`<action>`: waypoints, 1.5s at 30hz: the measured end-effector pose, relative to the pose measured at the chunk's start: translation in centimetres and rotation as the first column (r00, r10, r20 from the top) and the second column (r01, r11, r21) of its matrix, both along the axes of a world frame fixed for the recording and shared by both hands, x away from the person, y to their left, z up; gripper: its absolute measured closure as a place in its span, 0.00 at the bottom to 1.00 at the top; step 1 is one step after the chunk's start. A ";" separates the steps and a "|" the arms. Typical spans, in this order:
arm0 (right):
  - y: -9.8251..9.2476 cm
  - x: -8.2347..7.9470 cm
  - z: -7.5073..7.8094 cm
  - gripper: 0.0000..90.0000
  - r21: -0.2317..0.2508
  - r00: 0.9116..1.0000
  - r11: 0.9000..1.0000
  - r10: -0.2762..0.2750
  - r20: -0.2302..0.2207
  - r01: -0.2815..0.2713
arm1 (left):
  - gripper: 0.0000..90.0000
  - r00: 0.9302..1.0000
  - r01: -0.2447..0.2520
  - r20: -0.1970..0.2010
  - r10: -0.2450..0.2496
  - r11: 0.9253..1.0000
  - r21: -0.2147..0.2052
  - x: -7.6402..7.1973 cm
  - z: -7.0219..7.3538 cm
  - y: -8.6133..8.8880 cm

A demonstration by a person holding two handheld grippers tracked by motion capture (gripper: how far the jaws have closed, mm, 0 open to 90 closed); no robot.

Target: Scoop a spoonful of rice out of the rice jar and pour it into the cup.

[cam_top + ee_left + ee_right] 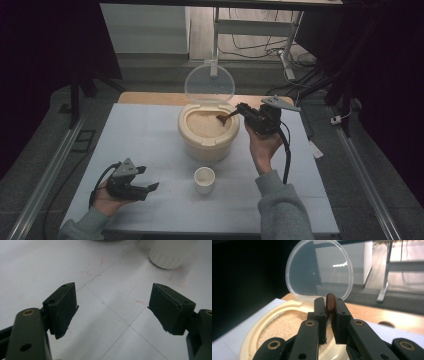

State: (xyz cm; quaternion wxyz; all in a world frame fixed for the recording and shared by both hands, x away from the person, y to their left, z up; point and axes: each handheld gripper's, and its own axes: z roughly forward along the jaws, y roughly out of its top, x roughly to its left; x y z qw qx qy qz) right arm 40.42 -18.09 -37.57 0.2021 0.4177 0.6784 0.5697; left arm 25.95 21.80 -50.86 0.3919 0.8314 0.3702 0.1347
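A cream rice container [186, 134] stands at the table's middle back, its clear lid [209, 82] raised upright, rice [205, 124] filling it. My right gripper [243, 108] is shut on a brown wooden spoon [226, 117] whose bowl dips into the rice at the right side. In the right gripper view the spoon handle [330, 303] is pinched between the jaws above the rice [284, 323]. A small white cup [204, 179] stands in front of the container. My left gripper [148, 179] rests open at the front left, nothing between its jaws; the cup [172, 252] lies ahead of it.
The white table surface [145, 135] bears faint red marks [87, 272] and thin grid lines. A wooden edge [150, 97] runs along its back. Desk legs and cables [285, 55] stand on the floor beyond. Dark curtains flank both sides.
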 end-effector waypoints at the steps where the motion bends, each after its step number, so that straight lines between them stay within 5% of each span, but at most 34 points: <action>1: -0.1 0.2 -0.2 0.92 0.023 1.000 1.000 -0.001 -0.024 0.002 | 0.25 1.000 0.000 0.001 0.000 1.000 0.002 0.0 0.0 0.0; 7: -0.6 0.9 -1.4 0.92 0.125 0.993 0.992 0.009 -0.116 0.006 | 0.25 1.000 0.002 0.003 -0.002 1.000 0.008 0.0 0.0 -0.1; 13: -0.5 1.2 -2.1 0.91 0.233 0.982 0.972 0.030 -0.186 0.015 | 0.25 1.000 0.005 0.003 -0.005 1.000 0.009 0.0 0.0 -0.1; 21: -1.3 1.6 -2.2 0.91 0.294 0.972 0.955 0.025 -0.234 0.046 | 0.25 1.000 0.007 0.004 -0.007 1.000 0.008 0.0 0.0 -0.1; 28: -2.3 1.8 -2.4 0.92 0.387 0.953 0.919 0.046 -0.299 0.077 | 0.25 1.000 0.009 0.006 -0.010 1.000 0.012 0.0 0.0 -0.2; 38: -3.0 1.9 -2.6 0.92 0.438 0.938 0.893 0.061 -0.341 0.101 | 0.25 1.000 0.009 0.007 -0.009 1.000 0.013 0.0 0.0 -0.2; 45: -3.4 1.8 -2.5 0.92 0.449 0.940 0.888 0.060 -0.337 0.104 | 0.25 1.000 0.010 0.009 -0.010 1.000 0.014 -0.1 0.0 -0.3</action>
